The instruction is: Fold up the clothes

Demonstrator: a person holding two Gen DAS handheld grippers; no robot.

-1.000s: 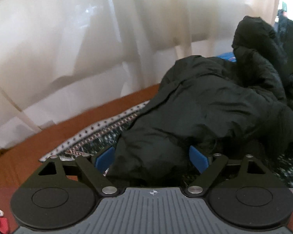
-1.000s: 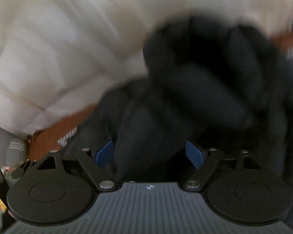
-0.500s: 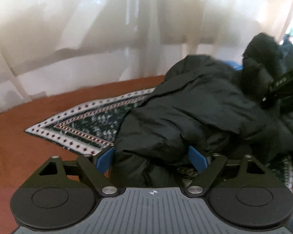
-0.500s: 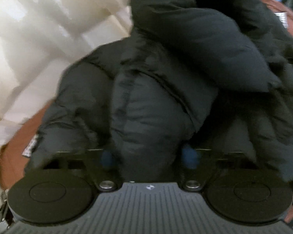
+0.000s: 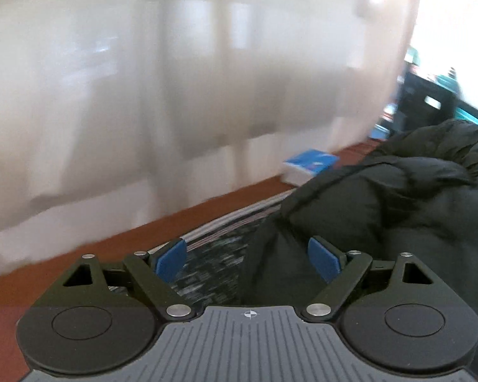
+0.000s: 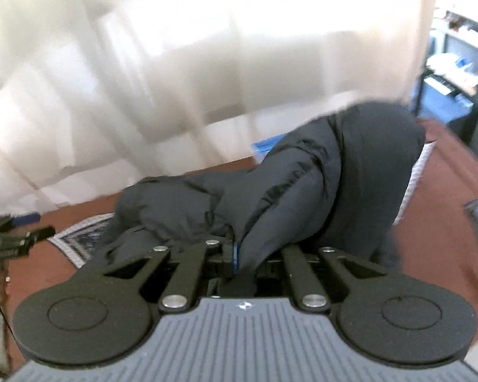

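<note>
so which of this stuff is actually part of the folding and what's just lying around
Part of the job:
- black puffer jacket
- right gripper, shut on a fold of the jacket
- left gripper, open, jacket edge between its fingers

Just lying about:
- patterned rug
- blue-and-white box
- white curtain

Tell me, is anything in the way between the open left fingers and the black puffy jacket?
No, nothing visible. The left gripper is open, and the black jacket already bulges in between its blue fingers, lying on the patterned rug.
</note>
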